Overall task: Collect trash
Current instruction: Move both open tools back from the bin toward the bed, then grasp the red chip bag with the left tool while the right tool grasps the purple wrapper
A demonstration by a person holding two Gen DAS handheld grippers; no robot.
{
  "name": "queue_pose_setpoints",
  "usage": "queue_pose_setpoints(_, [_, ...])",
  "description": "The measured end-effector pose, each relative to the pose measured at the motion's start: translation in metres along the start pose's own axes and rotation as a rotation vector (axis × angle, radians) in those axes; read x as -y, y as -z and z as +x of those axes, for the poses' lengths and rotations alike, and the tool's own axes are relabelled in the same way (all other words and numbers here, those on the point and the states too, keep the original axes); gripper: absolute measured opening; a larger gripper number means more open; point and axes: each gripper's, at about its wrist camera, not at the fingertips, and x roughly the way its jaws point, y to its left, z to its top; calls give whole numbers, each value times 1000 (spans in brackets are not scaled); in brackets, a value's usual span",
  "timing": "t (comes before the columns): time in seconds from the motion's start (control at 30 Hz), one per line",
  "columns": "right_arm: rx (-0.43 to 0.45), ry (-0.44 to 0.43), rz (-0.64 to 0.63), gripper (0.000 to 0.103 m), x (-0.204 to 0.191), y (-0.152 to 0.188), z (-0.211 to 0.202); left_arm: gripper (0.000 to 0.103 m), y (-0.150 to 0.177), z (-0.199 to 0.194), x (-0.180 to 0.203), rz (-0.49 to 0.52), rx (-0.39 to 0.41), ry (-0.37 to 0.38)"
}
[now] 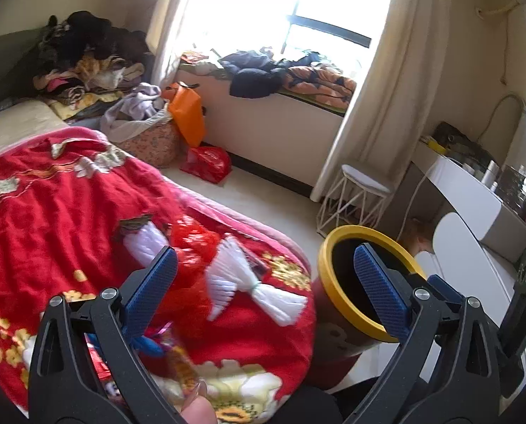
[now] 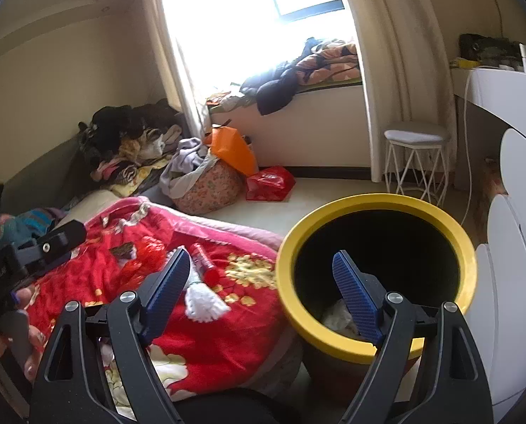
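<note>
A yellow-rimmed bin (image 2: 464, 247) stands on the floor beside the bed; it also shows in the left wrist view (image 1: 324, 247). White crumpled trash (image 2: 337, 316) lies inside it. On the red blanket (image 1: 51, 219) lie a crumpled red plastic wrapper (image 1: 192, 243), a white wrapper (image 1: 143, 242) and a dark scrap (image 1: 132, 224). A red tube (image 2: 204, 261) lies on the blanket (image 2: 210, 335) near the bin. My left gripper (image 1: 266, 268) is open above the blanket's edge. My right gripper (image 2: 263, 268) is open, its right finger over the bin's mouth.
A floral basket of clothes (image 2: 206, 187), an orange bag (image 2: 233, 153) and a red plastic bag (image 2: 270, 182) sit on the floor by the window seat. A white wire stool (image 2: 416, 155) and a white desk (image 2: 503, 88) stand right. Clothes (image 2: 121, 134) pile on the bed.
</note>
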Motion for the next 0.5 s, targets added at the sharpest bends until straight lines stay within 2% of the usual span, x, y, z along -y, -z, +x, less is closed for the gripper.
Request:
queue_pose_setpoints(0.33, [-50,-67,-93,81,-41,9,11,92,-2,-11,-38,-58,15,-72])
queue_pose_setpoints(0.5, [-102,-113,-146,81,-68,17,24,92,-1,-17,-59,-91,22,-113])
